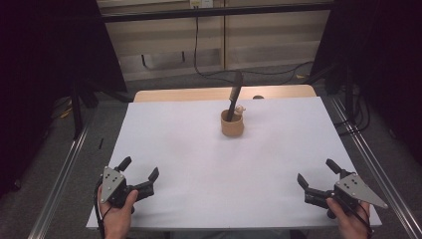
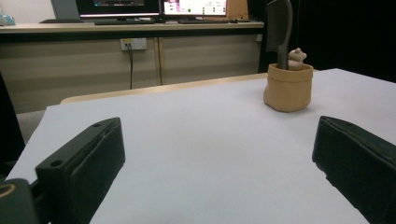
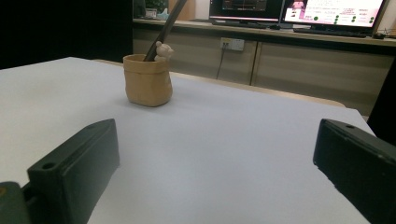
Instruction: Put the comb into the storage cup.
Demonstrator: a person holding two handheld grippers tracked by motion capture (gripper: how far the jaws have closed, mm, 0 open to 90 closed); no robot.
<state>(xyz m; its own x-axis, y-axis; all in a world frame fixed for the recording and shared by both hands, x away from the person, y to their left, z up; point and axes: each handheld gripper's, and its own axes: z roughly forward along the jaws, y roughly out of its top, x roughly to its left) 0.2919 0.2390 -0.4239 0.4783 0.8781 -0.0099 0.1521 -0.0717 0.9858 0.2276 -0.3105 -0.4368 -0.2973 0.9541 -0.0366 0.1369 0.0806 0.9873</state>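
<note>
Table point(image 1: 199, 164): flat white matte sheet over a light wood top; wood strip exposed along the far edge.
Pot point(image 1: 232, 124): small tan holder, sack-shaped with soft rounded walls and a rolled rim, matte finish like clay or paper. Upright, far half of the table, near centre, well apart from both grippers. Also seen in the left gripper view point(image 2: 287, 87) and the right gripper view point(image 3: 147, 80).
Tool point(image 1: 234, 95): long dark handle-like piece, flat and widening toward the top, standing in the pot and leaning away from the near edge. Upper end blurred, exact type unclear.
Figurine point(image 2: 296, 59): tiny beige bear shape, smooth, perched at the pot rim just beside the tool.
Left gripper point(image 1: 139, 168): near-left corner of the sheet, held in the left hand point(image 1: 117, 215). Black blocky jaws spread wide, nothing between them. Grey three-cornered plate on top, small dark holes in it.
Right gripper point(image 1: 317, 172): near-right corner, held in the right hand point(image 1: 351, 219). Jaws spread wide, nothing gripped. Same grey plate.
Jaw detail: matte black, rectangular, chamfered edges, one small screw hole each near the tip.
Background: wood-panel counter with monitors point(image 3: 334, 10), wall socket, dark cable hanging down.
</note>
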